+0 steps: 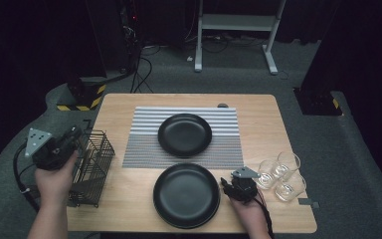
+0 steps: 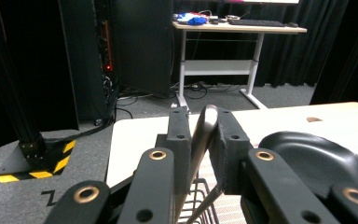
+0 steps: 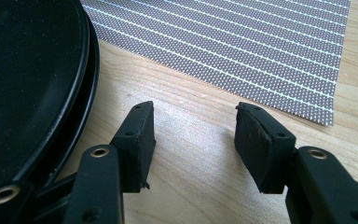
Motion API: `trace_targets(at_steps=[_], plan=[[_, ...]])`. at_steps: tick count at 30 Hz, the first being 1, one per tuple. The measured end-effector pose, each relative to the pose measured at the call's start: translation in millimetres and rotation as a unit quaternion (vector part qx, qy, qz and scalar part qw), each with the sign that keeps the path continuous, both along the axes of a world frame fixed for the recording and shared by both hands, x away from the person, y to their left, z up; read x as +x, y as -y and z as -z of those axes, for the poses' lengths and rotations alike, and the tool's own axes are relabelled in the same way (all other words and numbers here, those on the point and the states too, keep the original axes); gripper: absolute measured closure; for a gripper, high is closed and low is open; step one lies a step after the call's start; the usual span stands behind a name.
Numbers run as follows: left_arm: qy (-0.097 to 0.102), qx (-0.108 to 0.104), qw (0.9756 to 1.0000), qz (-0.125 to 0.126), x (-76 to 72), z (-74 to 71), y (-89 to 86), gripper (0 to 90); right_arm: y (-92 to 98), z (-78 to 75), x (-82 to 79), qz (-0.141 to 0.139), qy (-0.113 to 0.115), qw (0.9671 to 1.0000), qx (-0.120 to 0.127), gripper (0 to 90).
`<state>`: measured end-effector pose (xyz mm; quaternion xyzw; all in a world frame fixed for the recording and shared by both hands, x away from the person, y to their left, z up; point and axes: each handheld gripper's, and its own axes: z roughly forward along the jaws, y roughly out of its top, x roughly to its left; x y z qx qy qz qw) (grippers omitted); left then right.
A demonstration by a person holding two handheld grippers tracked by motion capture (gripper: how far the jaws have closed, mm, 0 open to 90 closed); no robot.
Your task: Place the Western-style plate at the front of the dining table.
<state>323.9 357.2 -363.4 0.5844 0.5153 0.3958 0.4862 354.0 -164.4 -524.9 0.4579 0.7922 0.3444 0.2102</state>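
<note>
Metal utensil [image 2: 204, 133] clamped in raised left tongs [image 2: 204, 140].

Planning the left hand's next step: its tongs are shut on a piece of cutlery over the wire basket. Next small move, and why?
Probably carry the cutlery toward the striped placemat: the left tongs already pinch its handle above the wire basket, and plates are laid without cutlery beside them.

Utensil [image 2: 204, 135] end hidden btwn jaws; type unclear.
</note>
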Motion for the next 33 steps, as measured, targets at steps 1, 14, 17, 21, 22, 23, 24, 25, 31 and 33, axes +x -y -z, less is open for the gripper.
trace_targets(at_steps=[1, 14, 17, 21, 22, 23, 24, 25, 31, 33], plan=[[0.001, 0.0, 1.0, -0.006, -0.5, 0.1, 0.3, 79.2, 0.0, 0.0, 0.0, 0.0, 0.0, 1.0, 0.0, 47.8], [0.019, 0.007, 0.9992, -0.033, -1.9, -3.2, 2.2, 82.5, 0.0, 0.0, 0.0, 0.0, 0.0, 1.0, 0.0, 47.8], [0.024, 0.001, 0.999, -0.036, -2.6, -2.9, 1.4, 82.6, 0.0, 0.0, 0.0, 0.0, 0.0, 1.0, 0.0, 47.8], [0.031, -0.014, 0.999, -0.029, -4.1, -3.3, 1.6, 83.3, 0.0, 0.0, 0.0, 0.0, 0.0, 1.0, 0.0, 47.8], [0.031, -0.014, 0.999, -0.029, -4.1, -3.3, 1.6, 83.3, 0.0, 0.0, 0.0, 0.0, 0.0, 1.0, 0.0, 47.8], [0.031, -0.008, 0.999, -0.031, -4.0, -2.5, 3.6, 83.3, 0.0, 0.0, 0.0, 0.0, 0.0, 1.0, 0.0, 47.8], [0.034, -0.006, 0.999, -0.03, -4.1, -2.1, 4.1, 83.3, 0.0, 0.0, 0.0, 0.0, 0.0, 1.0, 0.0, 47.8], [0.033, -0.006, 0.999, -0.03, -4.2, -1.8, 4.6, 83.3, 0.0, 0.0, 0.0, 0.0, 0.0, 1.0, 0.0, 47.8], [0.037, -0.004, 0.9987, -0.034, -4.7, -2.2, 5.5, 83.3, 0.0, 0.0, 0.0, 0.0, 0.0, 1.0, 0.0, 47.8], [0.035, 0.001, 0.9988, -0.034, -4.2, -1.6, 5.8, 83.3, 0.0, 0.0, 0.0, 0.0, 0.0, 1.0, 0.0, 47.8]])
